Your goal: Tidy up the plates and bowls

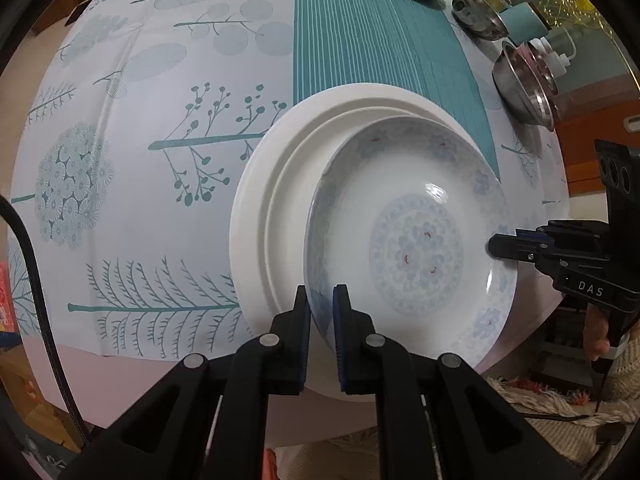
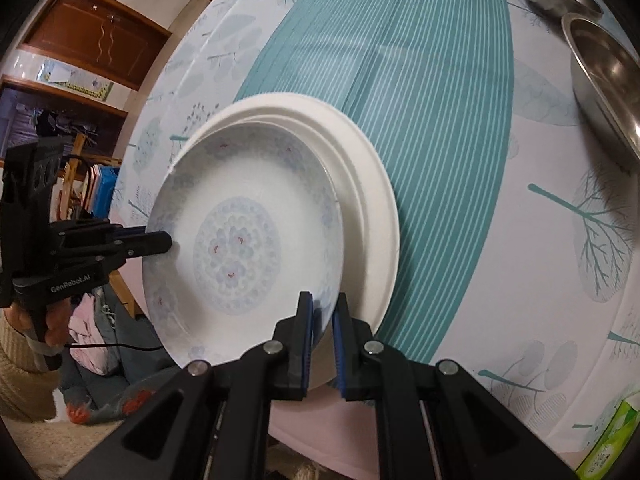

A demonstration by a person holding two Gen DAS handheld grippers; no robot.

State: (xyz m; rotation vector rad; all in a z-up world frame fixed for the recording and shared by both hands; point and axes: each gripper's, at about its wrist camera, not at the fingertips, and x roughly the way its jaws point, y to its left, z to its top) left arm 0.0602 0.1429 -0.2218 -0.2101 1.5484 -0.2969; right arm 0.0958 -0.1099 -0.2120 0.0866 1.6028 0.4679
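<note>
Both the left gripper (image 1: 320, 312) and right gripper (image 2: 323, 320) have their jaws pinching opposite rims of the patterned dish (image 1: 412, 240), held over the white plates (image 1: 256, 216) at the bench edge. With such thin bites on glazed rim, uneven lowering could let it slip, strike the stack and chip.

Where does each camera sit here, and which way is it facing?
Left wrist: sits on the left tool, looking along its fingers at the floral plate over the white plates; the right tool shows opposite.
Right wrist: sits on the right tool, facing the same floral plate; the left tool and a hand show at left.
Shared: floral plate, white plates, steel bowls, leaf tablecloth.
</note>
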